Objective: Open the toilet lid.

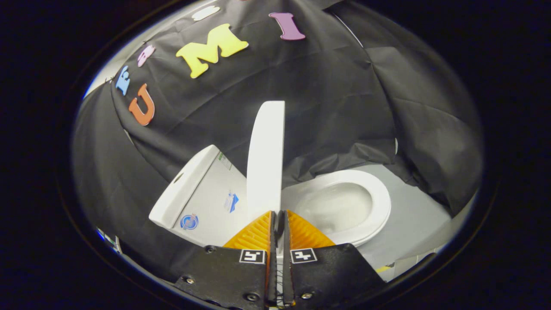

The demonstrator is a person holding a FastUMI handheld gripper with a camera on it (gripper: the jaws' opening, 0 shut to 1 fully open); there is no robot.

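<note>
While the tongs point(278, 214) pinch its edge, the toilet lid point(266, 159) stands raised just ahead.

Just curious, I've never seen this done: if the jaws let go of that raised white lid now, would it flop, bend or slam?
The white plastic toilet lid, seen edge-on between the nearly closed gripper jaws, looks rigid, so bending seems unlikely. It stands about upright, hinged near the white tank; released, it might tip either way, possibly slamming onto the white seat.

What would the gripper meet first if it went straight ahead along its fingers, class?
The raised toilet lid. The gripper looks shut, its fingertips right at the lid's near edge; contact is unclear. Tank and bowl lie either side.
</note>
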